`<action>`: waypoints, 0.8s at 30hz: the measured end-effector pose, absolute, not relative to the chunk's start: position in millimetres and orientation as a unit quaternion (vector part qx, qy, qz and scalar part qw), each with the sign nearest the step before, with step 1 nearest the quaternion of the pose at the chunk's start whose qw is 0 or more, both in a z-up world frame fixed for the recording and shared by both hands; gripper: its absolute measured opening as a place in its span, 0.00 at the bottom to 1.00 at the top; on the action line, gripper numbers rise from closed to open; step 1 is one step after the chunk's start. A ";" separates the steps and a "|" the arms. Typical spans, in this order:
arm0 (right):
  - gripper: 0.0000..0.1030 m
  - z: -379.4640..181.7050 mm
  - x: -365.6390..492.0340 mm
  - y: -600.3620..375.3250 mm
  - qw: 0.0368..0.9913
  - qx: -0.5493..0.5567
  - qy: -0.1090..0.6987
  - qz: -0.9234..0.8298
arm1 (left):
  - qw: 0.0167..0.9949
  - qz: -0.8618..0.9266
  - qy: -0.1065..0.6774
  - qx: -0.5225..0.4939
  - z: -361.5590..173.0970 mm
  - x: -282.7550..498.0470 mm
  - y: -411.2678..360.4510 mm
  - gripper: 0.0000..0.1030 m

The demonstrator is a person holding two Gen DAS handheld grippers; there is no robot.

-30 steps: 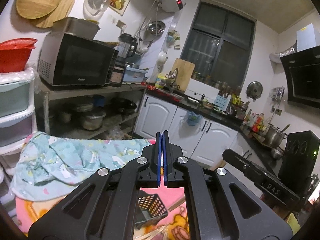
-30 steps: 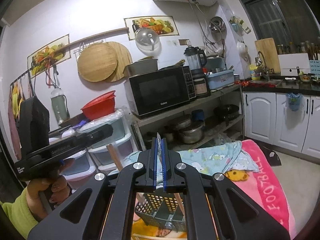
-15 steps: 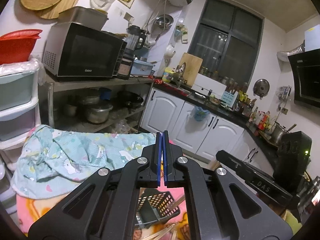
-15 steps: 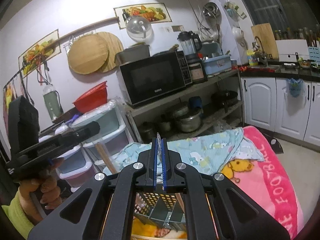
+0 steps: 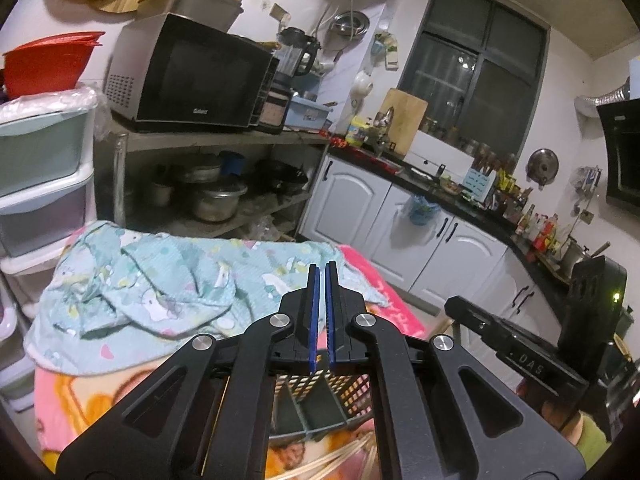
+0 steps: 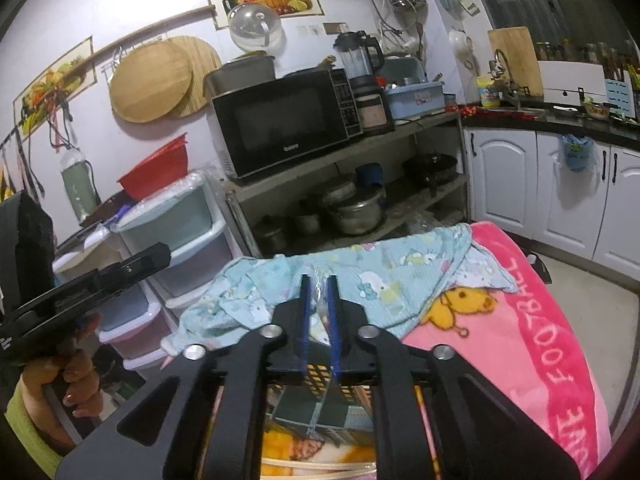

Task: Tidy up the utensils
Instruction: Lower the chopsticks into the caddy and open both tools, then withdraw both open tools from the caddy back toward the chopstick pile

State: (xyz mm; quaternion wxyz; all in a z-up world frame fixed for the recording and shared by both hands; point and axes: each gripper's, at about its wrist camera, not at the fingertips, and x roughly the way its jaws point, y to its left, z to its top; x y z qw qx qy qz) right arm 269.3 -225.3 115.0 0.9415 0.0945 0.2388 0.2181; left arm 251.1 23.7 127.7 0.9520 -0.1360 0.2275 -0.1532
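Note:
A black mesh basket [image 5: 354,387] with inner dividers sits on the blanket just below both grippers, mostly hidden by their arms. Pale chopsticks [image 5: 336,456] lie in front of it. My left gripper [image 5: 321,269] hovers over the basket, its blue pads a thin slit apart with nothing between them. My right gripper [image 6: 318,280] hangs over the same basket [image 6: 316,371], and its jaws are opening. A thin clear plastic wrapper [image 6: 320,308] stands loose between its pads and reaches down toward the basket. Chopsticks [image 6: 320,468] also show at the bottom edge of the right wrist view.
A crumpled pale blue cloth [image 5: 160,284] lies on the pink blanket [image 6: 540,344] behind the basket. Plastic drawers [image 5: 40,184] stand to the left. A metal shelf with a microwave [image 5: 192,76] and pots stands behind, white cabinets [image 5: 400,216] to the right. A hand [image 6: 76,372] holds the left gripper.
Both grippers have sunk toward the basket, which now shows larger beneath them. The right pads have parted from the clear wrapper. The left pads show a slightly wider slit.

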 end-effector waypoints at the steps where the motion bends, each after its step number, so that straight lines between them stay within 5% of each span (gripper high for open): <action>1: 0.28 113.8 268.3 -226.5 0.942 0.096 0.239 0.215 | 0.952 -0.151 0.228 -0.134 126.1 249.6 24.9 0.10; 3: 0.34 112.5 265.2 -229.6 0.944 0.098 0.236 0.209 | 0.954 -0.143 0.225 -0.135 124.3 243.4 28.4 0.37; 12: 0.52 107.7 237.4 -244.7 0.953 0.082 0.225 0.184 | 0.964 -0.111 0.201 -0.135 123.4 213.7 44.2 0.82; 15: 0.55 107.2 227.3 -246.1 0.956 0.070 0.221 0.180 | 0.965 -0.105 0.199 -0.131 120.6 205.4 46.7 0.89; 24: 0.60 101.5 199.8 -241.7 0.958 0.041 0.216 0.182 | 0.967 -0.087 0.210 -0.113 105.3 185.8 48.1 0.89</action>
